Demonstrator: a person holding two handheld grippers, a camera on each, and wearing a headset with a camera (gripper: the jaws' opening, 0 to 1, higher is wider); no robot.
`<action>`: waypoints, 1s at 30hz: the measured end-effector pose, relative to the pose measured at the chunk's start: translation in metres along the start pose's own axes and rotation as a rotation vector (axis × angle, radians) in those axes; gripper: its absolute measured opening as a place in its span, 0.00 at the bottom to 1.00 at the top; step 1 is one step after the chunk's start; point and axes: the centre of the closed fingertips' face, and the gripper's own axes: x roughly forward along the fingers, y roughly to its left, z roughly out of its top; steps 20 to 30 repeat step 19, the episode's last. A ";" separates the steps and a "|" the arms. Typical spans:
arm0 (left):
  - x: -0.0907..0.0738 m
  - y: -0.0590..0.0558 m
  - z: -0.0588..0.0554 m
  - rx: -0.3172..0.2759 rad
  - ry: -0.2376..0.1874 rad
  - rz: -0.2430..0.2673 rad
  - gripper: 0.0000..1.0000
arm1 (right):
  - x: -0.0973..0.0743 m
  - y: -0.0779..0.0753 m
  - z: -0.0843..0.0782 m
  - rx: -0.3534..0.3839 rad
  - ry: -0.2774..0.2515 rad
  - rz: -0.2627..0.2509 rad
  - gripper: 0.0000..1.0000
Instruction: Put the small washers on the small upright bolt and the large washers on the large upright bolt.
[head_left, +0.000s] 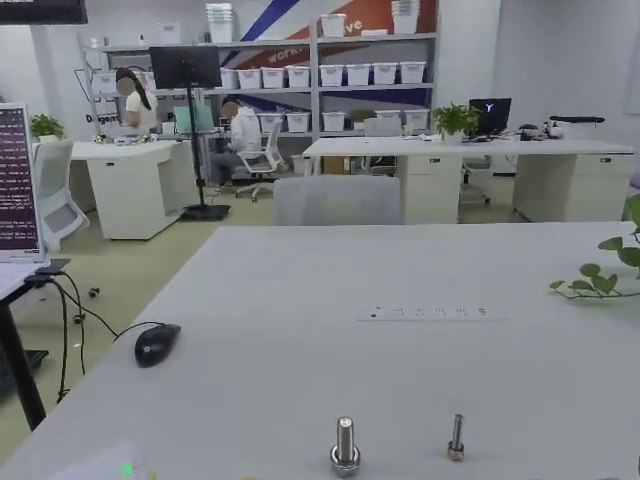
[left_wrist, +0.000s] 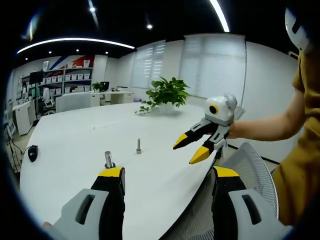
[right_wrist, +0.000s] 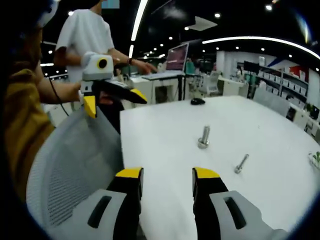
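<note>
- Two bolts stand upright on the white table (head_left: 300, 290), close to its near edge in the head view. The large bolt (head_left: 345, 447) is on the left and the small bolt (head_left: 456, 437) is on the right, with bare tabletop between them.
- Each bolt rests on a wider base and touches nothing but the table.
- The left gripper (left_wrist: 168, 175) has its black, yellow-tipped jaws spread wide with nothing between them. It hangs off the table's edge, over a grey mesh chair (left_wrist: 255, 167). In its own view both bolts lie ahead on the tabletop, well apart from it.
- The right gripper (right_wrist: 168, 175) is likewise released, jaws parted and holding nothing. It is also held beyond the table's edge, with the two bolts ahead of it and out of reach of its tips.
- In the left gripper view the right gripper comes in from the right with its jaws parted and its tips aimed toward the table. In the right gripper view the left gripper comes in from the left, also spread apart.
- A black mouse (head_left: 157, 343) sits on the left part of the table, well apart from the bolts.
- A narrow pale strip (head_left: 432, 313) lies flat on the table beyond the bolts.
- Leaves of a plant (head_left: 600, 280) trail onto the table at its right side.
- A person in a white shirt (right_wrist: 85, 35) stands beside a laptop (right_wrist: 177, 56) on a neighbouring desk.
- Shelves of white bins (head_left: 330, 75) line the far wall.
</note>
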 end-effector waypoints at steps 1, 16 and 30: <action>0.000 0.000 0.001 -0.002 -0.009 0.001 0.70 | -0.004 -0.002 -0.001 0.035 -0.018 -0.020 0.40; 0.002 -0.002 -0.001 -0.013 -0.001 0.014 0.70 | -0.023 0.012 0.000 0.082 -0.093 -0.050 0.40; 0.000 -0.001 -0.001 -0.017 -0.008 0.027 0.70 | -0.026 0.012 -0.003 0.083 -0.086 -0.050 0.40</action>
